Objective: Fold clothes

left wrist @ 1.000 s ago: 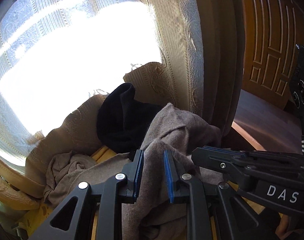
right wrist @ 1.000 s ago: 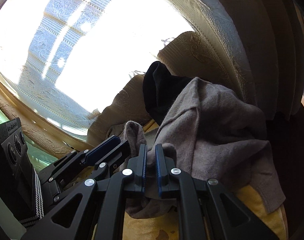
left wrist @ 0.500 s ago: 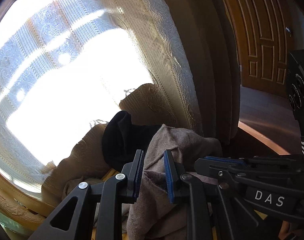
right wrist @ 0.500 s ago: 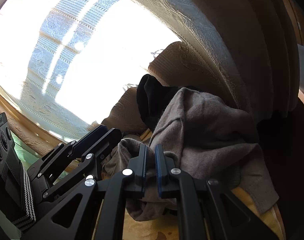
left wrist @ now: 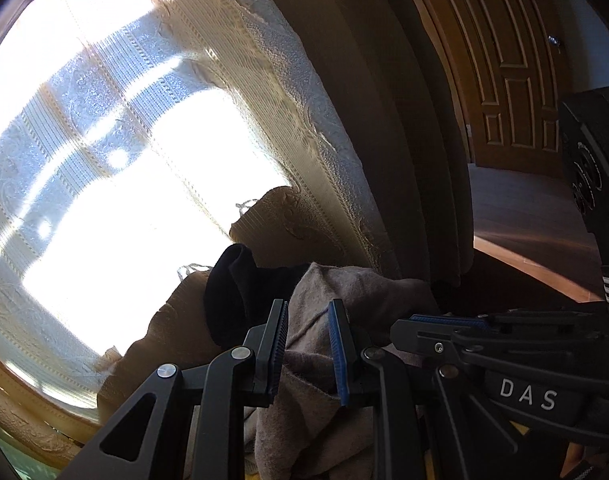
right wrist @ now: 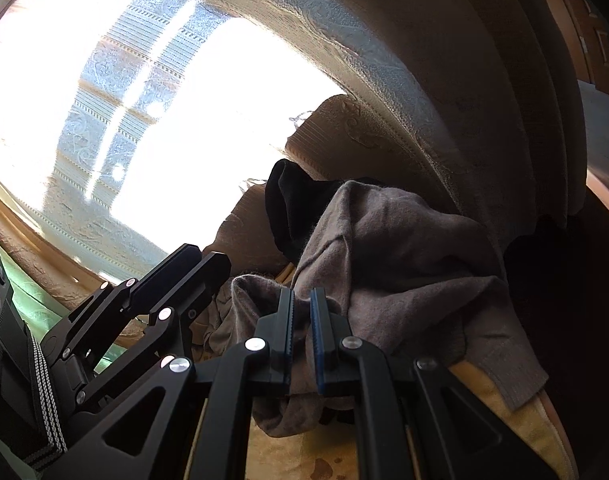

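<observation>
Gripping a bunched fold of the brown garment [right wrist: 404,248], the right gripper [right wrist: 302,332] is seen with its jaws nearly together on the cloth. The left gripper [left wrist: 306,344] is held with jaws apart, brown cloth between them. The garment is heaped on a yellow cushion [right wrist: 484,408], against a black garment [right wrist: 292,208] and the curtain [left wrist: 288,92].

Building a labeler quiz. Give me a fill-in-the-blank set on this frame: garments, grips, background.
1. The right gripper is shut on a fold of the ____ garment.
2. The garment heaped behind it is ____ in colour.
3. The left gripper's jaws stand ____, with cloth between them.
4. Behind the pile hangs a sunlit patterned ____.

Missing words: grey-brown; black; apart; curtain
</observation>
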{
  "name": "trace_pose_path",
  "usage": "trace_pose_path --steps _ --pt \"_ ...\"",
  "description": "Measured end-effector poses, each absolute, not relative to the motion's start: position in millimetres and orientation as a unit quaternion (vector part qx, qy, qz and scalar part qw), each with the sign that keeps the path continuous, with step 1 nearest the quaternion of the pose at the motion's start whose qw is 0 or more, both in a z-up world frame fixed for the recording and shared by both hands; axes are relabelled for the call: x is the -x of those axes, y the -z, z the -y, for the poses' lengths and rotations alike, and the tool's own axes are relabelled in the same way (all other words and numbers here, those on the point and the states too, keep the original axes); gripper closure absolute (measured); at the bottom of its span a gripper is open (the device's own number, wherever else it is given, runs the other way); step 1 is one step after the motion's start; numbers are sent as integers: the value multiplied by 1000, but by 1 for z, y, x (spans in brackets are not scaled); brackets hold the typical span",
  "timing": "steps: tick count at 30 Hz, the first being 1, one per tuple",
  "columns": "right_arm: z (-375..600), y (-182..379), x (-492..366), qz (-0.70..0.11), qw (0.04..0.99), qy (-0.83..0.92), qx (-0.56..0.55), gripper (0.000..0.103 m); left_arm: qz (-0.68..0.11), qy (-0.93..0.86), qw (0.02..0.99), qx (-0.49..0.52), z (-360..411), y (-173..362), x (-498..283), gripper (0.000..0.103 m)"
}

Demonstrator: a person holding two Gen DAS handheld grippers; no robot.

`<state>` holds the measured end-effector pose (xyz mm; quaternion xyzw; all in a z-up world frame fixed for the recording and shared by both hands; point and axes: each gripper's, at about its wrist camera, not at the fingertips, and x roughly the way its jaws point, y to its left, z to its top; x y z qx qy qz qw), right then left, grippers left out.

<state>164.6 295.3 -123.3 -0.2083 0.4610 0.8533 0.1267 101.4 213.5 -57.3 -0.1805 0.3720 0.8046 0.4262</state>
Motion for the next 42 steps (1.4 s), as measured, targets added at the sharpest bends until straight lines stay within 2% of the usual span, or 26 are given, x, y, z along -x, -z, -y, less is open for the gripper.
trace_pose_path --steps 12,16,18,20,22,25,30,38,42 --pt "-287 115 -173 -458 137 -856 196 92 -371 -801 436 173 -202 50 -108 81" --pt "-282 111 -175 -456 144 -857 193 90 -310 -790 464 254 -182 54 -85 81" --pt "-280 110 -178 -455 152 -856 194 86 -285 -795 450 290 -167 63 -65 80" --pt "-277 111 -181 -452 166 -854 199 61 -266 -797 437 321 -150 73 -46 80" --pt "-272 113 -184 -447 180 -851 207 46 -249 -796 426 350 -131 83 -29 80" --pt "-262 115 -184 -432 193 -851 228 39 -238 -796 409 377 -106 97 -10 80" --pt "-238 115 -174 -359 220 -865 274 37 -196 -769 427 434 -72 117 8 80" --pt "-217 122 -121 -231 210 -882 352 38 -176 -773 428 435 -50 112 10 80" --pt "-235 152 -91 -224 181 -870 400 42 -179 -781 409 436 -51 109 13 80"
